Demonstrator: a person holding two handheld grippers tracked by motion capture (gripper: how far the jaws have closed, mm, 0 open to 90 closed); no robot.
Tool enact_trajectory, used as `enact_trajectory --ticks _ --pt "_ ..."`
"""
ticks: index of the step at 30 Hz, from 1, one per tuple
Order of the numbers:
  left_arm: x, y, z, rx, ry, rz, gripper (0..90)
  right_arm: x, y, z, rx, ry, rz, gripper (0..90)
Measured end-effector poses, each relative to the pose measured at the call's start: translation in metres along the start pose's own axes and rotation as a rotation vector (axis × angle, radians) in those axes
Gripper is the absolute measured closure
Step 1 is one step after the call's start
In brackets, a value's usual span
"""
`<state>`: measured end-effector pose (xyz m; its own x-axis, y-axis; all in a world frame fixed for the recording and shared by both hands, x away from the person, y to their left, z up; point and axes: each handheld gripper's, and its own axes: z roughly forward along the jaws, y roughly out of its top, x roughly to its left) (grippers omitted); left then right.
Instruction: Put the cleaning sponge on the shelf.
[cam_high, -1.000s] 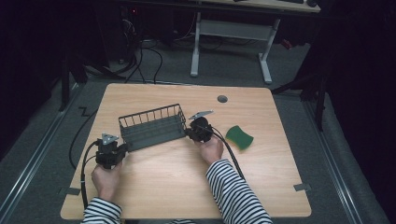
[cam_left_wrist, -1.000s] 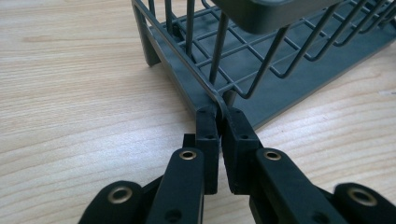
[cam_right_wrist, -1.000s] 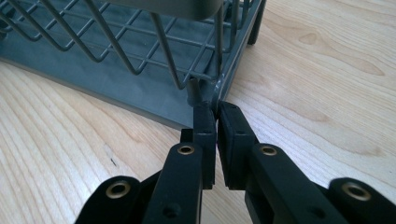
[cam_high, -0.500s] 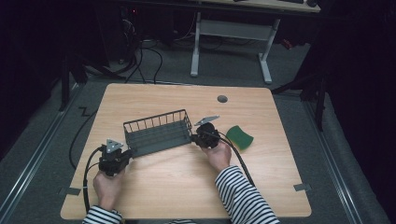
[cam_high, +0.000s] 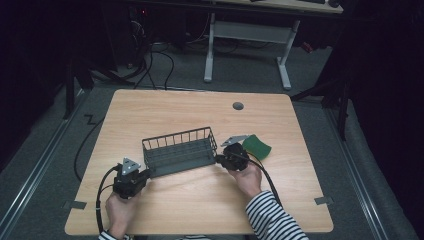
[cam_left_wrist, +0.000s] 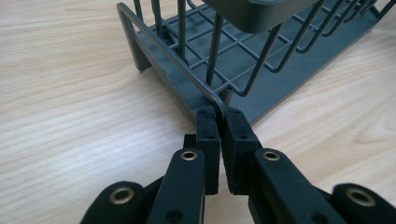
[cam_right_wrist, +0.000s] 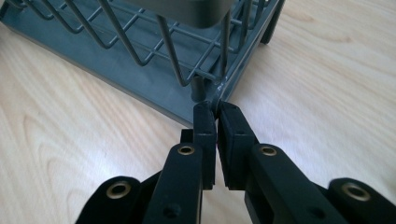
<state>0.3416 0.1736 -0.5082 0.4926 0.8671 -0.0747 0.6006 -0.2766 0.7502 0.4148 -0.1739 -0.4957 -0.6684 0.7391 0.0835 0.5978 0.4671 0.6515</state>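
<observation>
both grippers clamped on the wire basket, one at each end.

left gripper (cam_left_wrist: 218, 122) pinches the frame at the basket's (cam_high: 180, 150) lower corner nearest the table's left edge; right gripper (cam_right_wrist: 217, 116) pinches the lower corner at the opposite end. basket sits upright near the middle of the table (cam_high: 165, 110), closer to the near edge. green sponge (cam_high: 256, 146) lies just beyond the right gripper, toward the right edge.

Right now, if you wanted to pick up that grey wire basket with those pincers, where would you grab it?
By the bottom corner wires at its two short ends, one gripper from each side. The wire basket is long and open, and its thin frame fits between closed jaws, as the left gripper and right gripper show.
</observation>
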Motion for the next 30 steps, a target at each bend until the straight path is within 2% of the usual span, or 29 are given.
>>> enact_trajectory --ticks 5,8,15,19,25,28,30 --pt "-0.012 -0.002 -0.002 0.001 -0.016 0.025 85.9 0.0 -0.012 -0.012 0.007 -0.003 0.005 86.3" --pt "-0.018 -0.005 -0.003 0.0 -0.039 0.019 85.8 0.001 -0.02 -0.019 0.01 0.0 -0.001 86.4" --pt "-0.031 -0.008 -0.004 -0.002 -0.074 0.033 85.5 0.001 -0.042 -0.035 -0.011 0.002 0.034 86.2" --pt "-0.037 -0.011 -0.006 -0.003 -0.092 0.043 85.2 0.003 -0.05 -0.042 -0.011 -0.01 0.025 86.3" --pt "-0.04 -0.013 -0.006 -0.008 -0.103 0.04 84.7 0.004 -0.057 -0.046 -0.027 -0.006 0.041 85.6" --pt "-0.038 -0.015 -0.005 -0.001 -0.092 0.033 74.8 0.002 -0.061 -0.043 -0.026 -0.008 0.062 70.7" --pt "-0.036 -0.017 -0.006 -0.002 -0.086 0.03 66.7 0.001 -0.064 -0.042 -0.041 -0.006 0.074 65.0"
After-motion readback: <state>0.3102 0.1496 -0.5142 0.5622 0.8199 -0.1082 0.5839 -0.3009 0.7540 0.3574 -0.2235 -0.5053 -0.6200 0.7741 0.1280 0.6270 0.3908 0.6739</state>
